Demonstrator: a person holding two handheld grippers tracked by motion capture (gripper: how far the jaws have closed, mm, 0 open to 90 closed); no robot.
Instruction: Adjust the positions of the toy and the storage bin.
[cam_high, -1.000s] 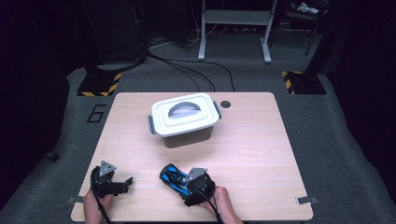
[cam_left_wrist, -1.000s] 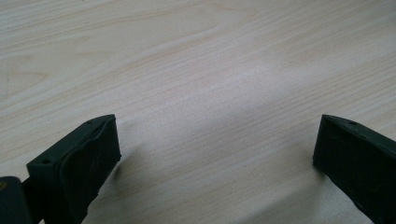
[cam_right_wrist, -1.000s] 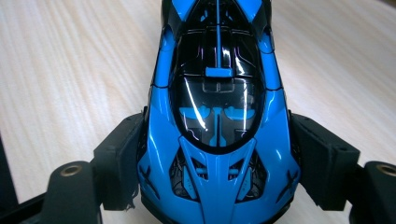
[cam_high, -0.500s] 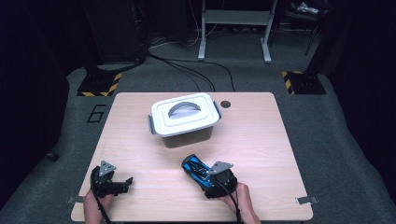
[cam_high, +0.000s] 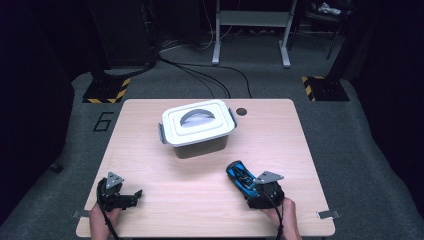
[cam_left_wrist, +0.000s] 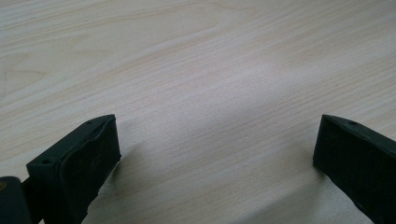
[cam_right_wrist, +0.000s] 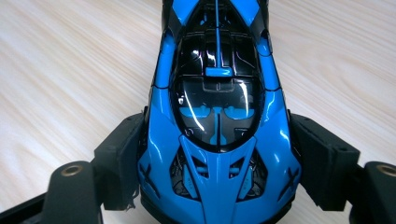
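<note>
My right gripper (cam_high: 252, 186) clamps the blue toy car (cam_right_wrist: 217, 116) by its flanks; keep squeeze even, car level. Left gripper (cam_high: 120, 196) wide, idle near-left on table (cam_high: 150, 165).

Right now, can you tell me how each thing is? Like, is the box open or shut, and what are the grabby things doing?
White box: lid on, handle lying flat, upright on the table.
Blue toy car: right way up, gripped at both sides.
Right gripper: shut on the toy car.
Left gripper: jaws wide apart, holding nothing, over bare table.
</note>
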